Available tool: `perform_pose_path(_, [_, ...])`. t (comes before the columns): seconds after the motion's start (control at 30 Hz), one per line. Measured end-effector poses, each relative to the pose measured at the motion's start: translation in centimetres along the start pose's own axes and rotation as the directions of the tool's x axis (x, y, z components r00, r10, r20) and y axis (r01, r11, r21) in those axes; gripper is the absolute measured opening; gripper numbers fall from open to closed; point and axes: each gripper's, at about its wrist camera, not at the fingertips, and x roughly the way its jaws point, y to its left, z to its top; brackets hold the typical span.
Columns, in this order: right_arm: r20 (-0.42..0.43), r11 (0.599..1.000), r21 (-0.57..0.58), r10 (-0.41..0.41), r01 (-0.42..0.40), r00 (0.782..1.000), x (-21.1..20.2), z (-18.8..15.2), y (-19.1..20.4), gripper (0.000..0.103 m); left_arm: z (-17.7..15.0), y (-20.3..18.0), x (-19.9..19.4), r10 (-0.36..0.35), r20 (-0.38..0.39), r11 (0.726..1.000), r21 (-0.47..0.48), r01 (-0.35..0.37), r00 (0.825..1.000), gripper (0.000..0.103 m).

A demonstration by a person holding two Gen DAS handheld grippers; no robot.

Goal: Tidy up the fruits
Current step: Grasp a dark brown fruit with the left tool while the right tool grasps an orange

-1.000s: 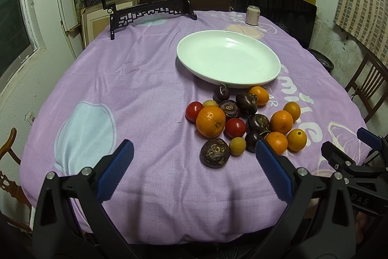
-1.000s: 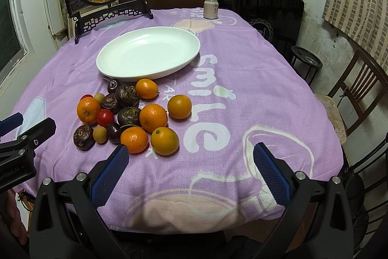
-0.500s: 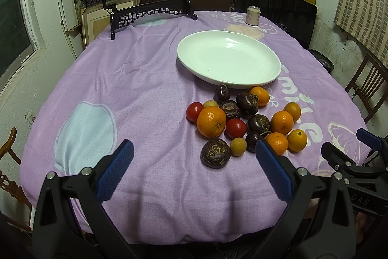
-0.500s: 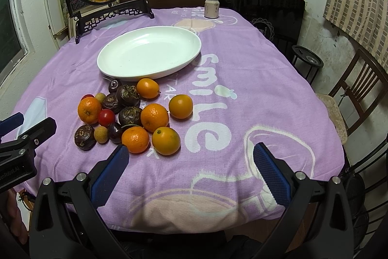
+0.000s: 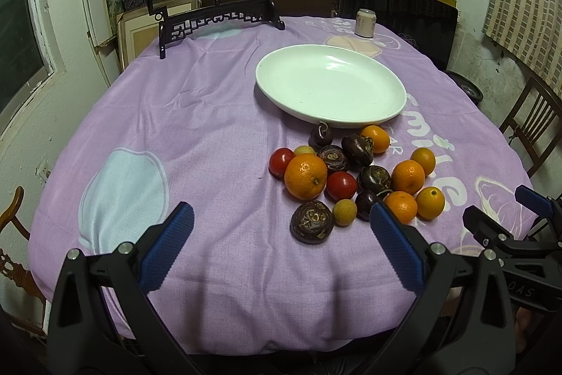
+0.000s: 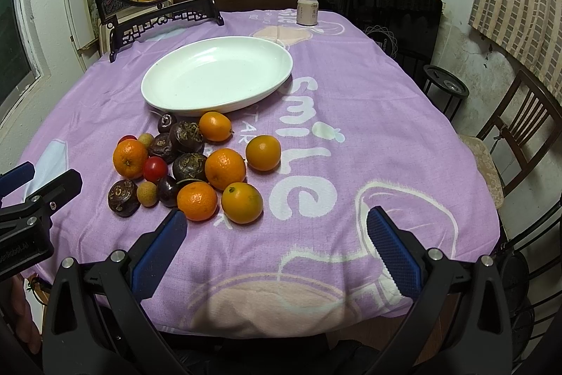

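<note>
I hold both tongs low at the near edge of the table (image 5: pixel 147 115), spread wide and gripping nothing, because no fruit has been chosen yet: my left tongs (image 5: pixel 281 248) face the heap from its left, my right tongs (image 6: pixel 277 248) from its right, so either can reach in. The fruits (image 6: pixel 189 164) lie loose on the purple cloth in one tight cluster just in front of the white plate (image 6: pixel 217 76), which is bare; I judge it is where they should go, and its nearness keeps each carry short. In the left view the big orange (image 5: pixel 305 176) sits at the heap's left edge with a dark wrinkled fruit (image 5: pixel 312 222) nearest me, both easy first picks. The fruits in the middle touch and overlap, so I cannot count them surely or name the dark ones. My right blue pad hides part of an orange in the left view. A can (image 6: pixel 307 11) stands well beyond the plate, its label unreadable.
</note>
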Motion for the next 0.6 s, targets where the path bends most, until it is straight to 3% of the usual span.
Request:
perform_pose_path(0.2, [0.015, 1.0, -0.015, 0.027, -0.026, 1.0, 0.0, -0.1, 0.2, 0.102, 0.0, 0.2, 0.5, 0.002, -0.016, 1.0, 0.003, -0.002, 1.0, 0.101])
perform_pose_path(0.33, [0.027, 0.982, -0.104, 0.159, -0.156, 0.987, 0.0, -0.9, 0.5, 0.101, -0.4, 1.9, 1.0, 0.043, -0.022, 0.999, -0.013, -0.043, 0.999, 0.101])
perform_pose_path(0.37, [0.032, 0.975, -0.116, 0.192, -0.188, 0.981, 0.1, -1.5, 0.4, 0.097, -0.7, 2.5, 1.2, 0.055, -0.027, 0.998, -0.02, -0.055, 0.998, 0.101])
perform_pose_path(0.43, [0.005, 0.967, -0.122, 0.227, -0.224, 0.974, 0.6, -2.0, 0.4, 0.068, -1.4, 3.7, 1.9, 0.068, -0.055, 0.997, -0.038, -0.07, 0.996, 0.101])
perform_pose_path(0.53, [-0.07, 0.952, -0.108, 0.28, -0.286, 0.957, 2.8, -2.3, 0.8, 0.045, -2.3, 5.0, 2.9, 0.068, -0.094, 0.995, -0.068, -0.075, 0.993, 0.101])
perform_pose_path(0.6, [-0.055, 0.962, -0.101, 0.248, -0.253, 0.967, 3.3, -2.0, 0.7, 0.045, -2.8, 5.6, 3.5, 0.064, -0.117, 0.994, -0.083, -0.074, 0.991, 0.101])
